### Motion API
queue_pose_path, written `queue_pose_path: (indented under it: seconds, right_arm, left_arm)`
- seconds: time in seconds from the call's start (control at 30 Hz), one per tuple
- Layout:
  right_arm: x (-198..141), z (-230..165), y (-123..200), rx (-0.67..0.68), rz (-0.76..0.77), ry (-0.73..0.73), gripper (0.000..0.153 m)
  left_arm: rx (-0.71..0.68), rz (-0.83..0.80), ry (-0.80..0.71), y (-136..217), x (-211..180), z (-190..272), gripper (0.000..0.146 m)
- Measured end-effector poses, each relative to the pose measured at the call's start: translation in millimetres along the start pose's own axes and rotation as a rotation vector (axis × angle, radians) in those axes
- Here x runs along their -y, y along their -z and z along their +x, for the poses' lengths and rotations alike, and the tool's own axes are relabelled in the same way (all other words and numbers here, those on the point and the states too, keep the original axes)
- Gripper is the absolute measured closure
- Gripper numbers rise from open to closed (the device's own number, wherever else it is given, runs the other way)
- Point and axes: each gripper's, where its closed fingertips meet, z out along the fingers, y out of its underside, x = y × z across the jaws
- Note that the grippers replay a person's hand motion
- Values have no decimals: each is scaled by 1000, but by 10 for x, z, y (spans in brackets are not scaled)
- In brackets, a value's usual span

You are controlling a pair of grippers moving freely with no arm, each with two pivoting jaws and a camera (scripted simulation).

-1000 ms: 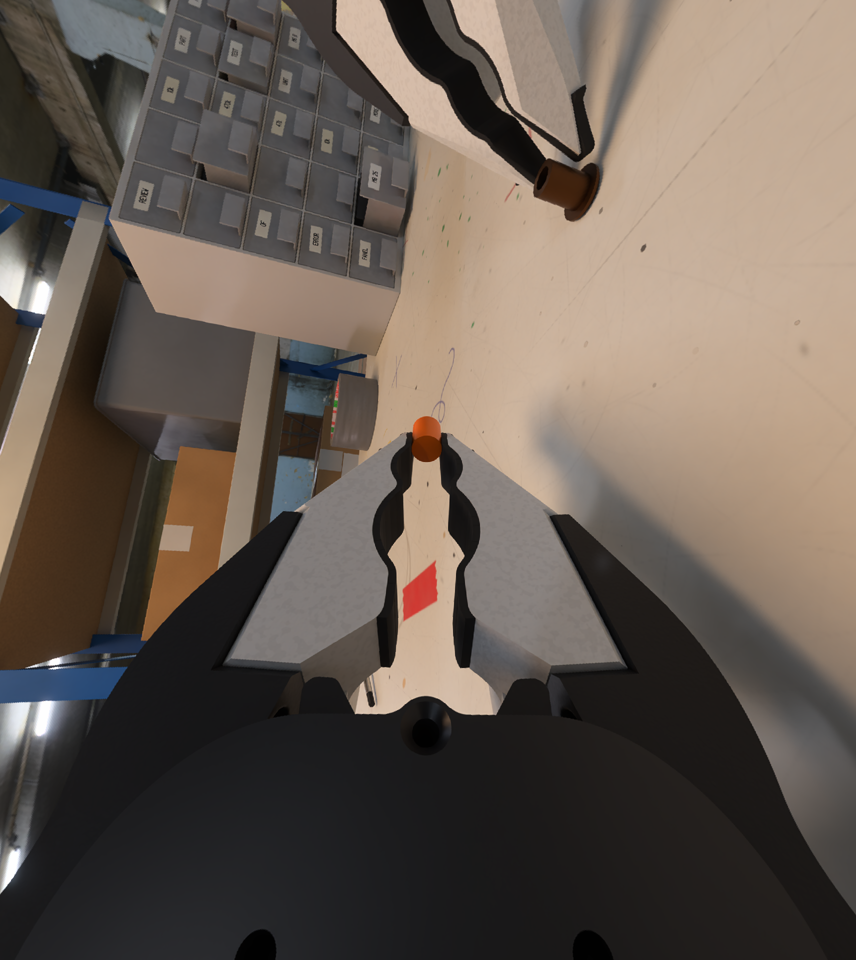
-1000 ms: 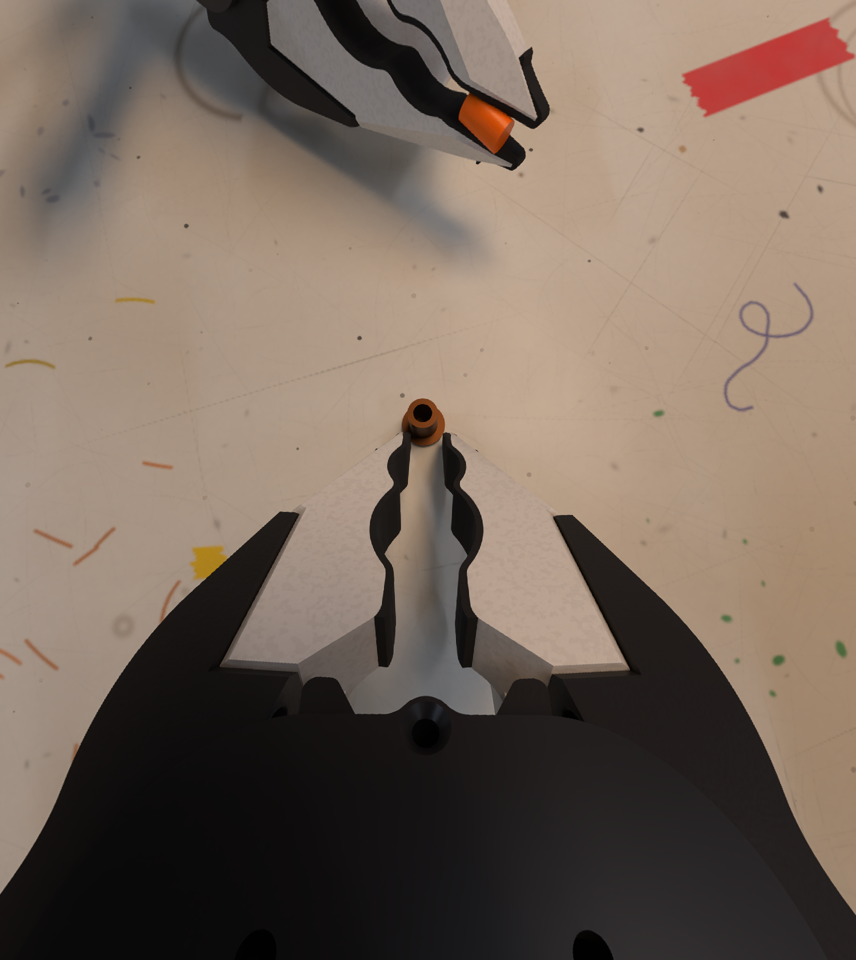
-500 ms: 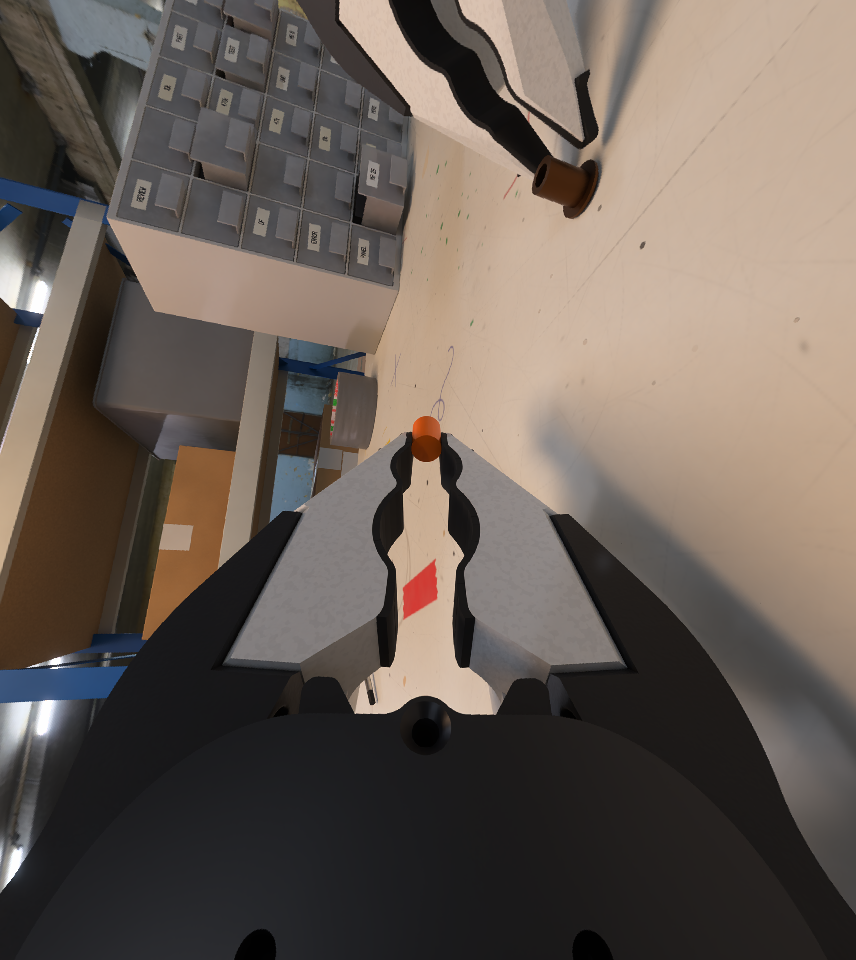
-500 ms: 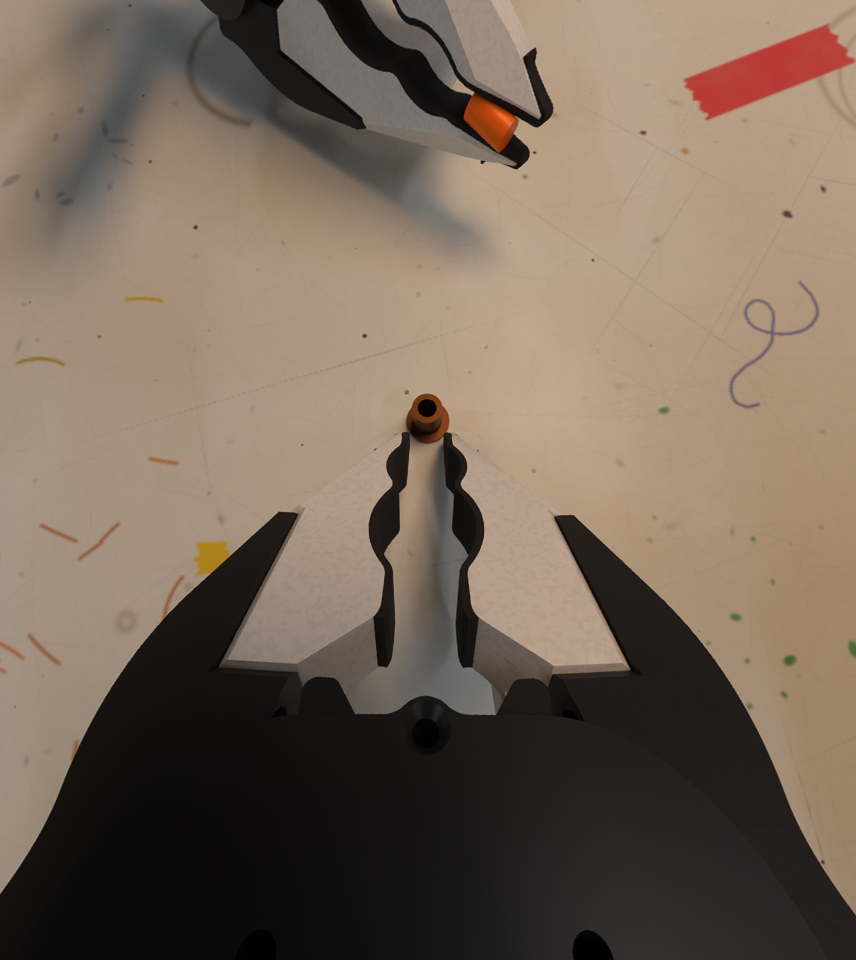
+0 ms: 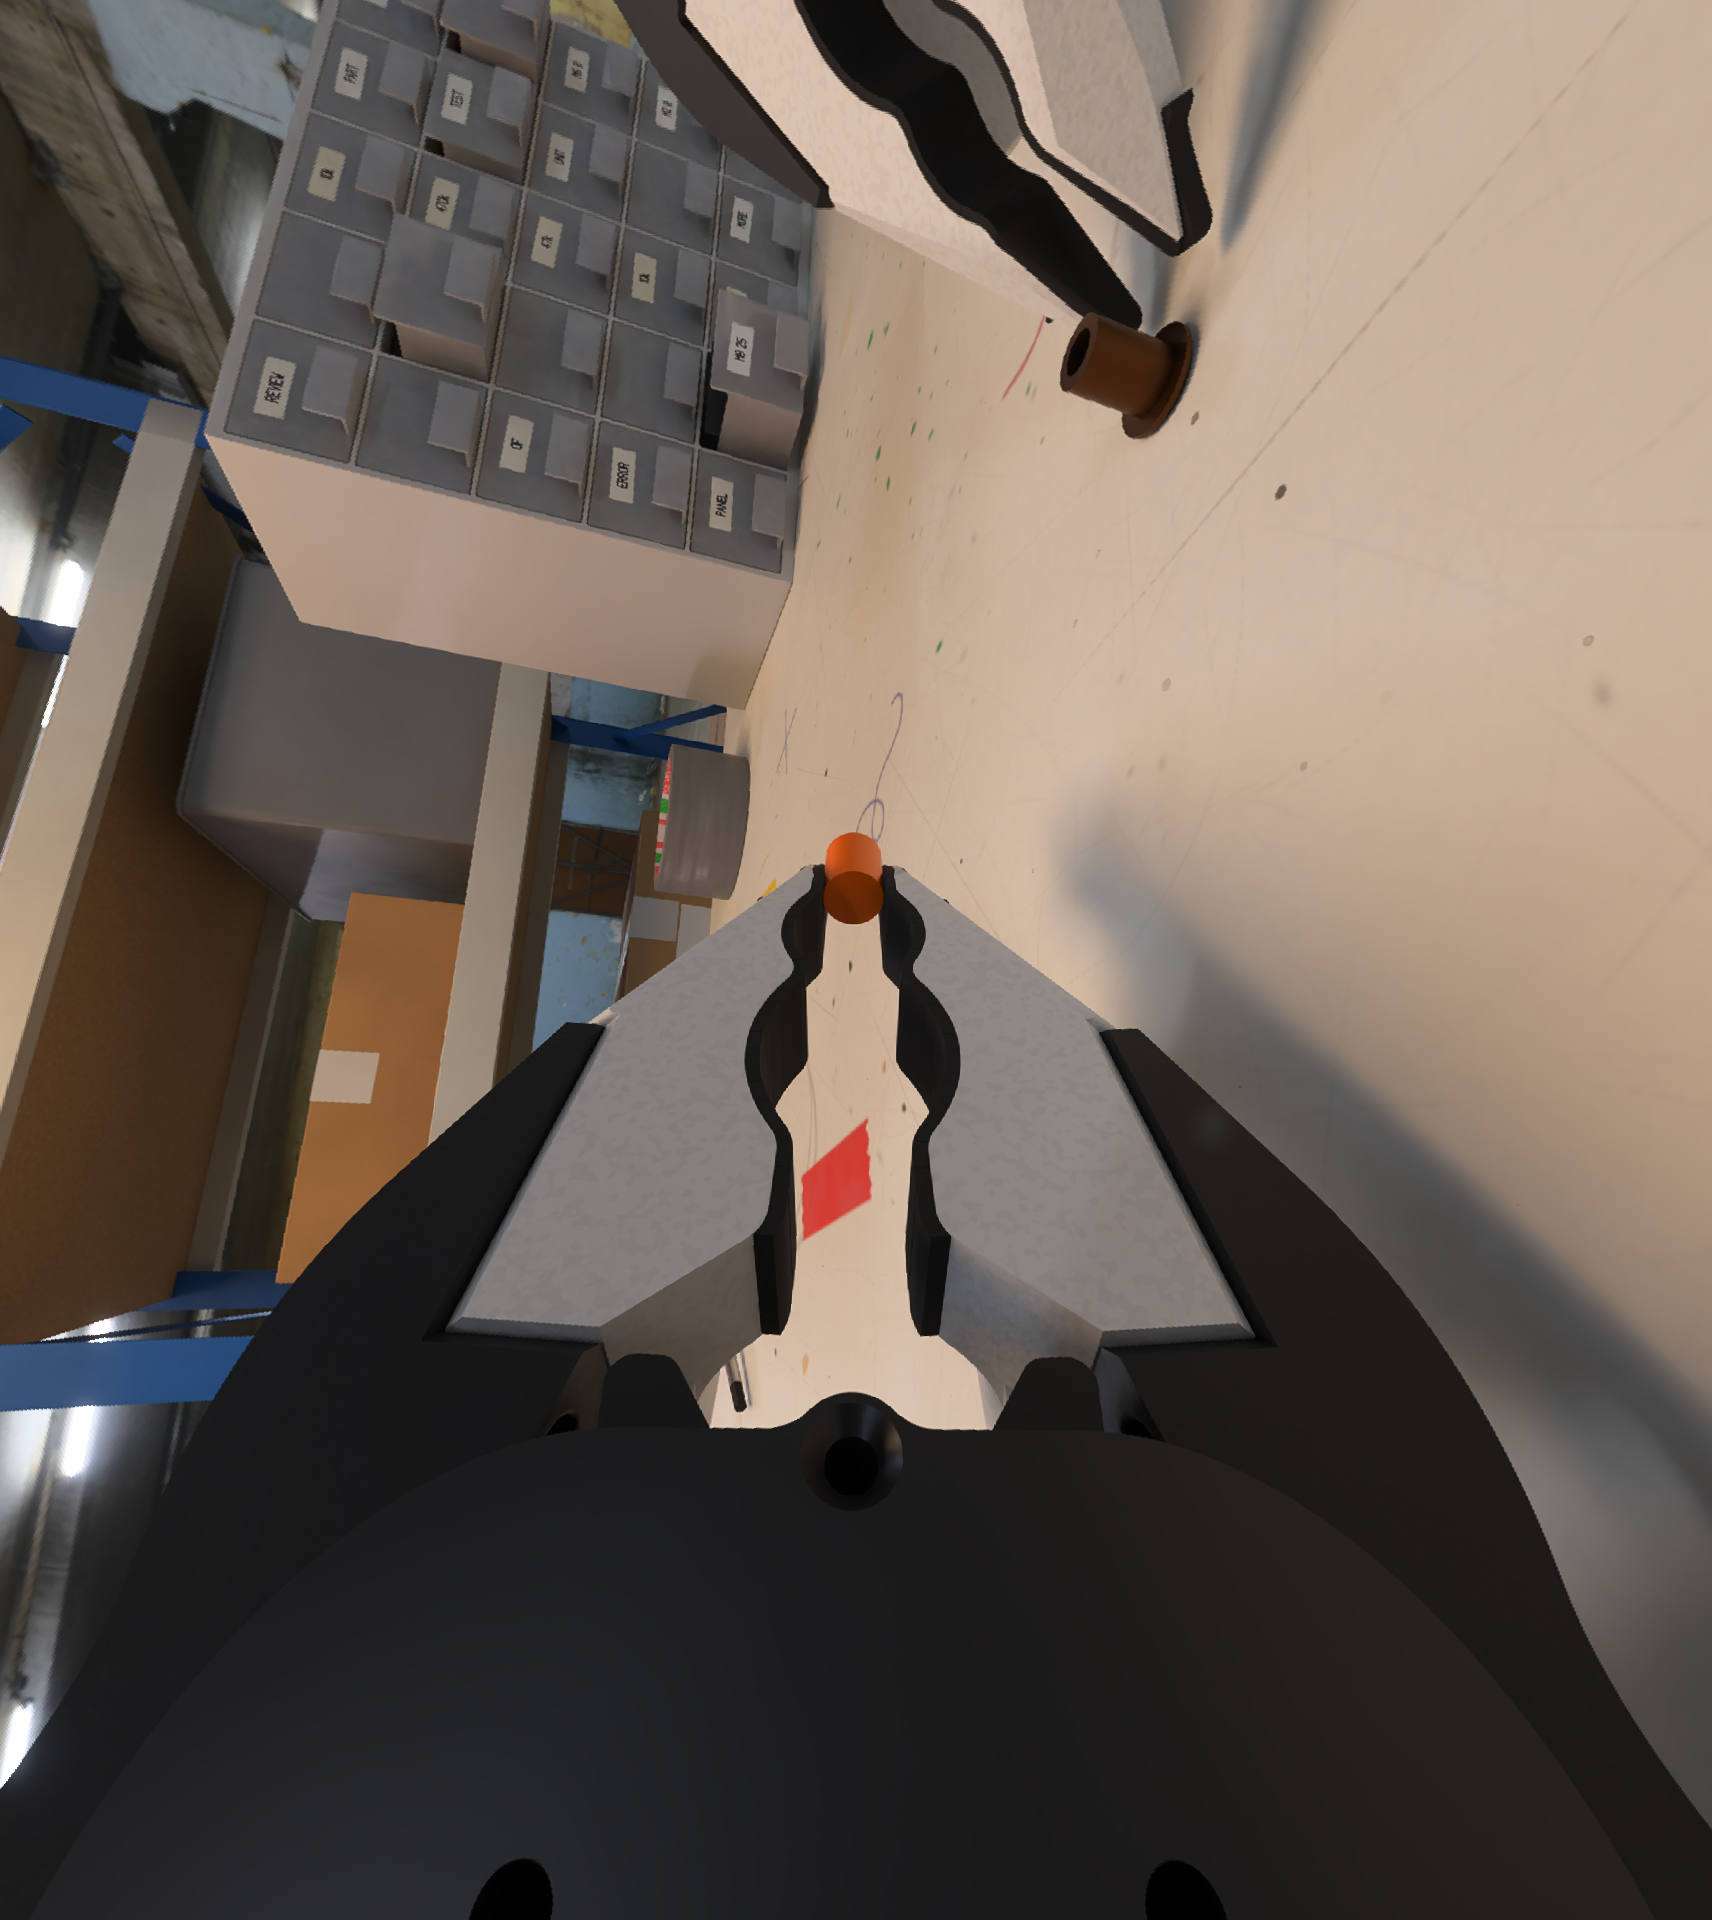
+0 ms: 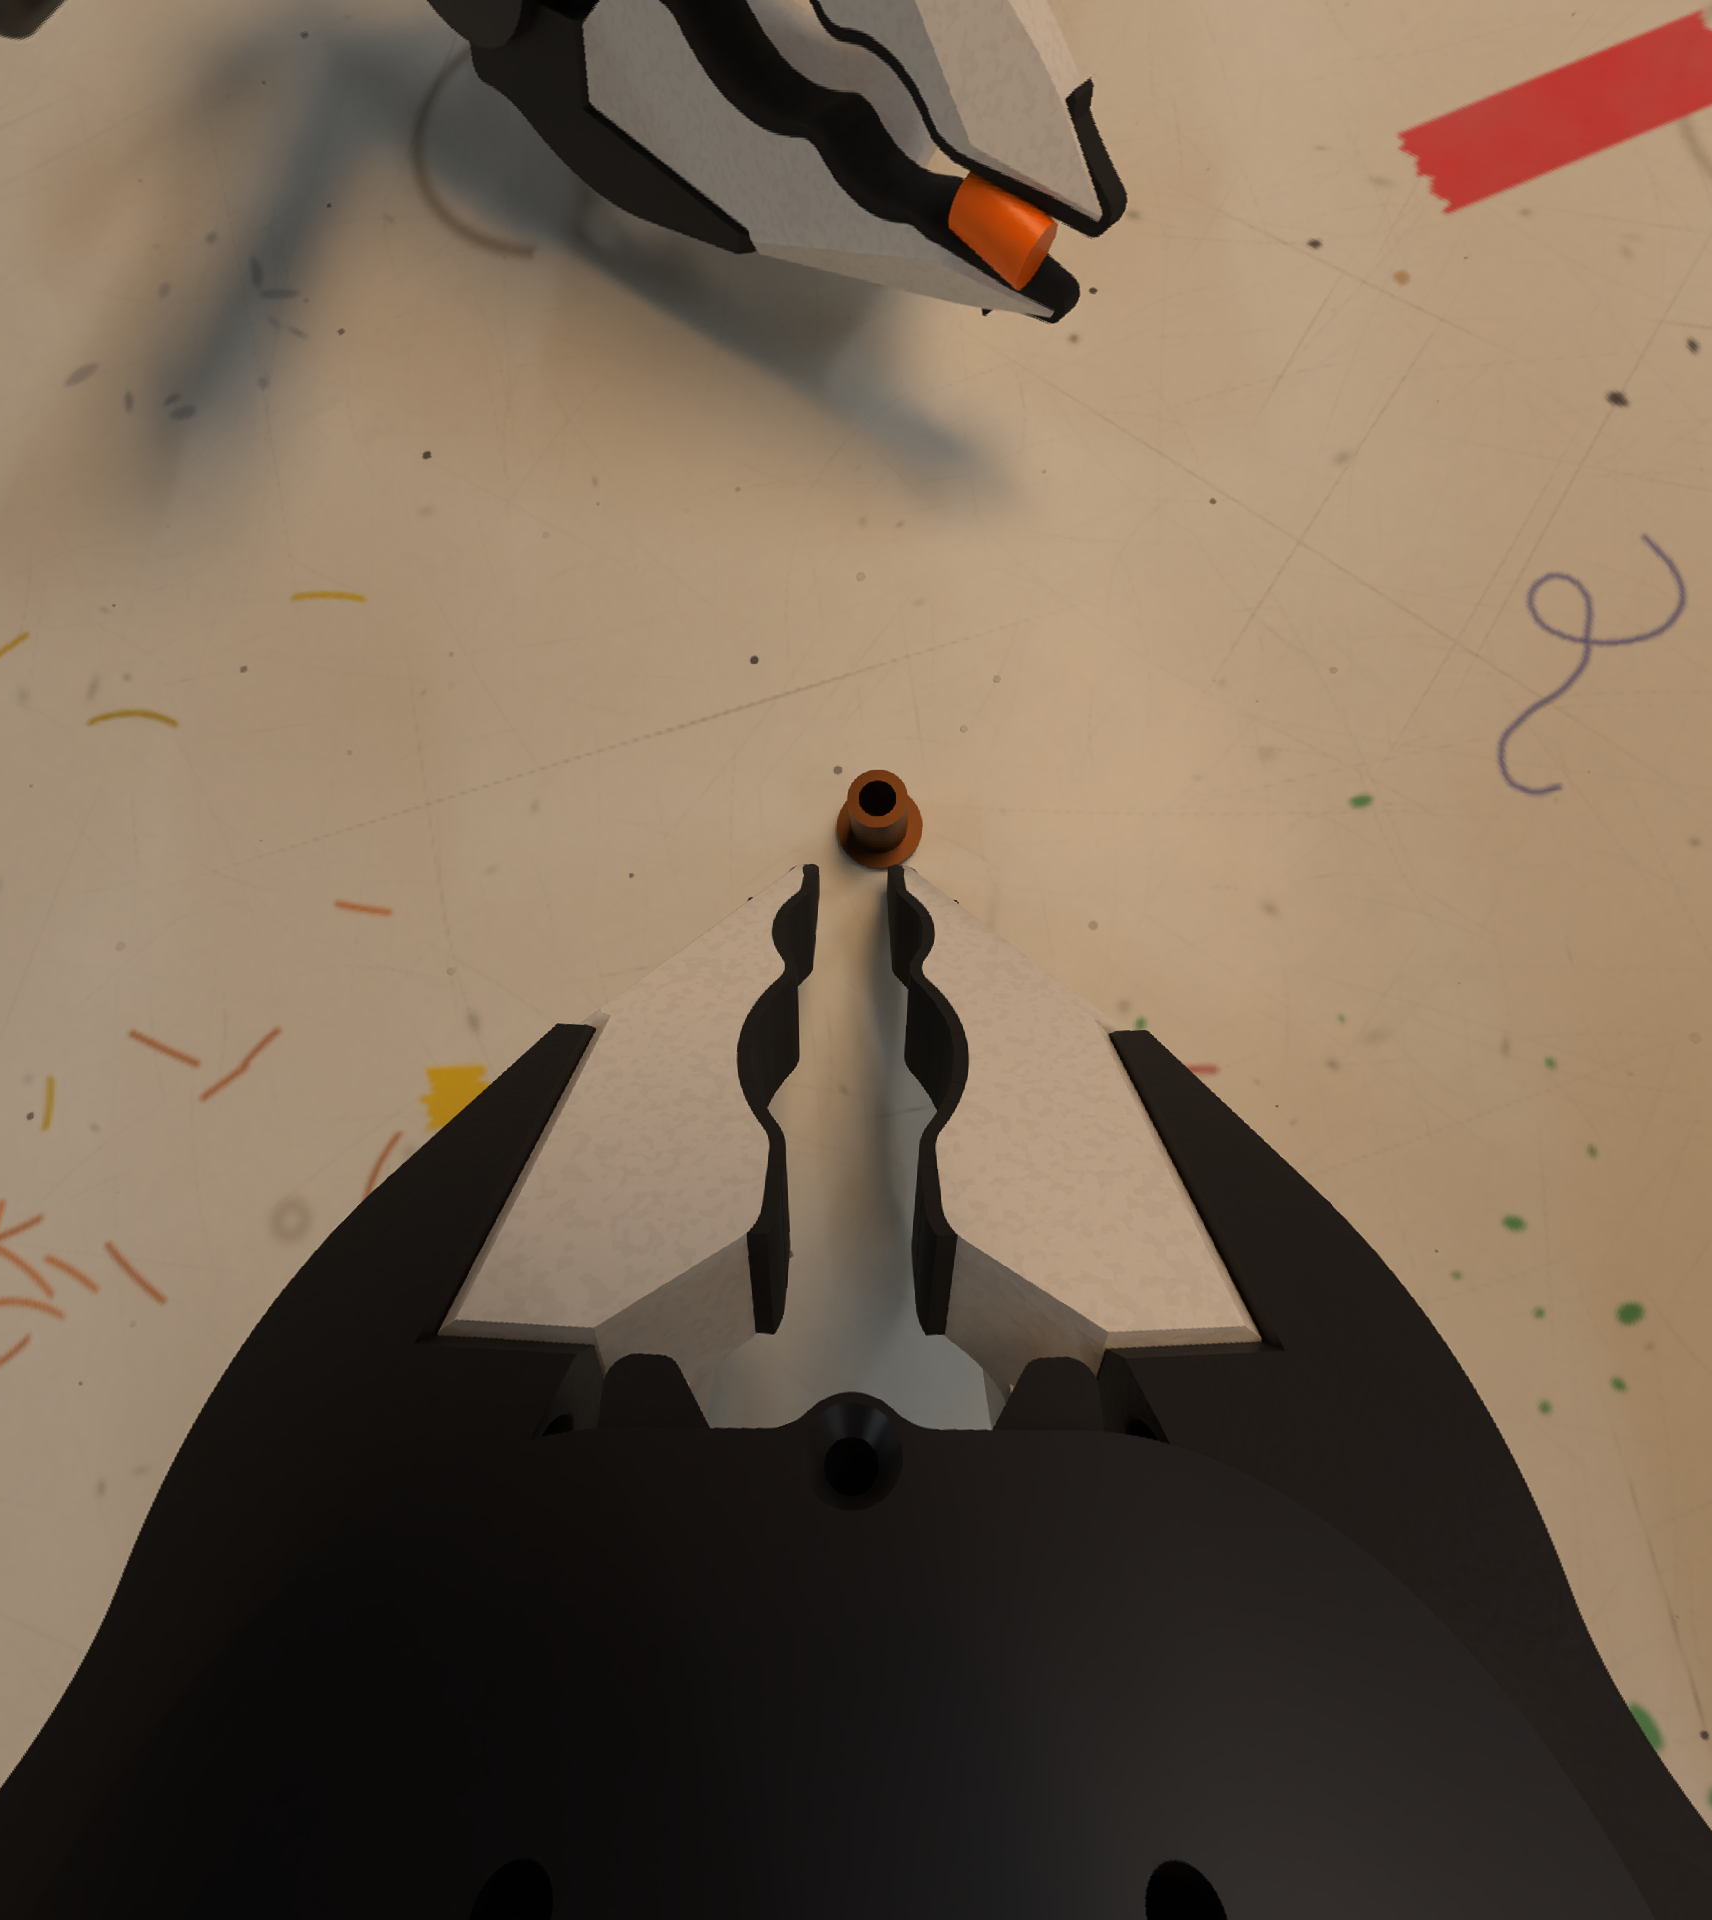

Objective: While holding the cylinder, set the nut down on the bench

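Observation:
My left gripper (image 5: pixel 852 883) is shut on a small orange cylinder (image 5: pixel 852 878) and holds it above the bench (image 5: pixel 1454 727). It also shows at the top of the right wrist view (image 6: pixel 1060 249), with the cylinder (image 6: pixel 1003 229) between its tips. The brown flanged nut (image 6: pixel 878 821) stands on its flange on the bench (image 6: pixel 1143 623), just beyond the tips of my right gripper (image 6: pixel 852 878). Its jaws stand slightly apart and hold nothing. In the left wrist view the nut (image 5: pixel 1127 369) sits on the bench with the right gripper (image 5: pixel 1158 270) just above it.
A grey drawer cabinet (image 5: pixel 540 312) stands on the bench's far side. A grey roll (image 5: pixel 701 826) sits near the bench edge. Blue-framed shelving (image 5: pixel 52 935) lies beyond. Red tape (image 6: pixel 1579 109) and pen marks lie flat on the bench.
My right gripper has let go of the nut and drawn back a little; the nut now stands free on the bench. My left gripper still holds the cylinder, hardly moved.

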Motion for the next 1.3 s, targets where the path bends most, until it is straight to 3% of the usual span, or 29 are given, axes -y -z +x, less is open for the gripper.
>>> queue_pose_path:
  seconds: [0.33, 0.57, 0.73, 1.0, 1.2, 1.3]
  right_arm:
    - [21, 51, -14, -32, -9, -71, 142]
    - [-13, 100, 25, -237, -46, -251, 138]
    - [-14, 28, 25, -296, 5, -344, 139]
    - [53, 15, 2, -338, 1, -224, 143]
    - [37, 2, -27, -291, -40, -195, 143]
    - [43, 22, -13, -304, -37, -176, 151]
  left_arm:
    - [-8, -1, -1, -3, -1, 12, 137]
    - [-7, -3, 1, -6, -4, 11, 137]
    - [-9, -1, 1, -8, 1, 14, 137]
    - [-9, 0, 0, -11, 3, 17, 137]
    - [-10, 1, -1, -12, 4, 19, 137]
    - [-8, 3, 1, -11, 6, 16, 137]
